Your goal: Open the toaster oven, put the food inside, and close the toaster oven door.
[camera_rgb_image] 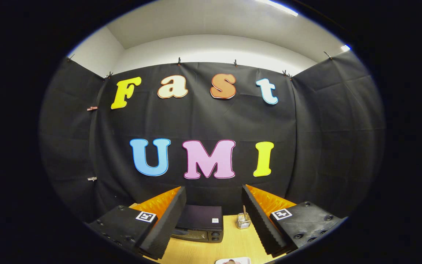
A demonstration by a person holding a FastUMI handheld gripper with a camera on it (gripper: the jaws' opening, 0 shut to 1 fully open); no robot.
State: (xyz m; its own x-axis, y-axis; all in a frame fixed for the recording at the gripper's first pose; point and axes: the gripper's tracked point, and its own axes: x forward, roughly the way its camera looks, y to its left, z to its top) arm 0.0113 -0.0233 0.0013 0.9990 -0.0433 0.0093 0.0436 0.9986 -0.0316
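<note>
The black toaster oven [200, 223] stands on the wooden table [229, 242] against the booth's wall, seen from above, its door shut and its knobs on the right side of the front. My gripper [214, 200] hangs high above the table and is open, with nothing between its two fingers. The oven sits well beyond and below the fingers, partly hidden behind the left finger [167, 220]. A white plate [233, 261] with a bit of food on it lies on the table nearest me, mostly cut off.
A small clear holder [243, 220] with a utensil standing in it sits on the table to the right of the oven, just beside the right finger [260, 220]. Black cloth walls close in the back and both sides.
</note>
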